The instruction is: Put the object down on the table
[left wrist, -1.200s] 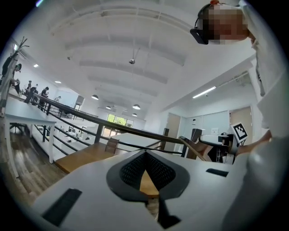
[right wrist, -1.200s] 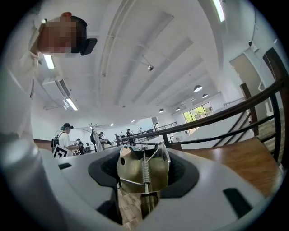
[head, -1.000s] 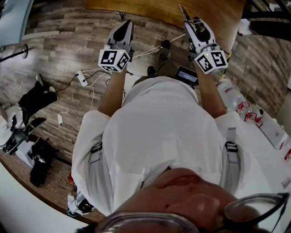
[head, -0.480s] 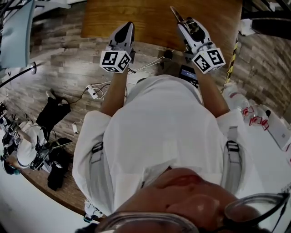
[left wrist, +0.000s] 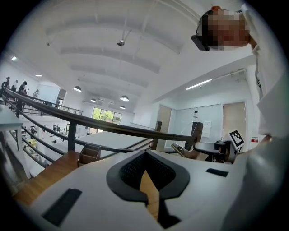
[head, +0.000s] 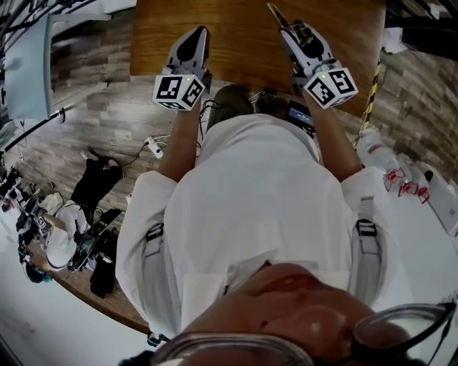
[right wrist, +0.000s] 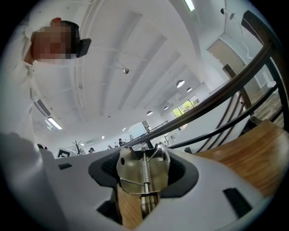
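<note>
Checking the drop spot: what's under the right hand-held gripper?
The wooden table shows around it; the right hand-held gripper and its metal clip hide the spot directly below.

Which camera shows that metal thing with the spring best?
The right gripper view: the metal spring tool fills the middle, clamped in the right gripper. The head view shows only its thin tip; the left gripper view, a distant sliver.

- right gripper (right wrist: pixel 142 182): white body, dark pads, jaws closed on the tongs from either side.
- tongs (right wrist: pixel 133 173): bare metal, with a coil spring (right wrist: pixel 145 173) down the middle.
- wooden table (right wrist: pixel 246 158): right of the tongs and beneath them.
- black railing (right wrist: pixel 212 106): above and right of the tongs.
- ceiling lamp (right wrist: pixel 180 84): high above the tongs.
- person's white sleeve (right wrist: pixel 20 176): left of the tongs.
</note>
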A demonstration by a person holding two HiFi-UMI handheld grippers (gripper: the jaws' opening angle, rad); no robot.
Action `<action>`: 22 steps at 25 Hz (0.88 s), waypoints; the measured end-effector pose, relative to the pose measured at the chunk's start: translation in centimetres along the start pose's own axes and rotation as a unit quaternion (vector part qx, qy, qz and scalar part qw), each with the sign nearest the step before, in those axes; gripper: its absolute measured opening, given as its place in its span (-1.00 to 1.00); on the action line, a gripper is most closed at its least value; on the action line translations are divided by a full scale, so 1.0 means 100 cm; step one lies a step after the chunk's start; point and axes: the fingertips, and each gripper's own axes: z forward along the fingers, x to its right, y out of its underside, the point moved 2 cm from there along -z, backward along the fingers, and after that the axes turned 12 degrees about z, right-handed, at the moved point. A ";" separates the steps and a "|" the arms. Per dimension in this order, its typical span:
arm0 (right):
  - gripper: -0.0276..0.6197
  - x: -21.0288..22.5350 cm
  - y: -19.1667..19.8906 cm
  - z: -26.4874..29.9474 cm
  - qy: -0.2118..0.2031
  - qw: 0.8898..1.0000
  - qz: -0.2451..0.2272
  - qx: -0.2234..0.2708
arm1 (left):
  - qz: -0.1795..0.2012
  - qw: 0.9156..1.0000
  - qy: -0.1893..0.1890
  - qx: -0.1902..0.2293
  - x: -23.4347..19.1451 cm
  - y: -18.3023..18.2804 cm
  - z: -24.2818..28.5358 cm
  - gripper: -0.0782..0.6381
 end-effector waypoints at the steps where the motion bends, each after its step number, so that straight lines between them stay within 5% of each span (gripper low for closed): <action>1: -0.21 0.002 -0.001 0.006 0.003 1.000 0.007 0.002 | 0.003 1.000 0.004 0.000 -0.005 -0.001 0.005 -0.74; 12: -0.21 0.026 0.011 0.077 0.092 0.993 0.059 0.034 | 0.029 0.995 0.090 -0.027 -0.070 0.035 0.070 -0.74; 22: -0.21 0.079 0.037 0.137 0.164 0.971 0.165 0.062 | 0.006 0.987 0.160 -0.027 -0.116 0.061 0.119 -0.74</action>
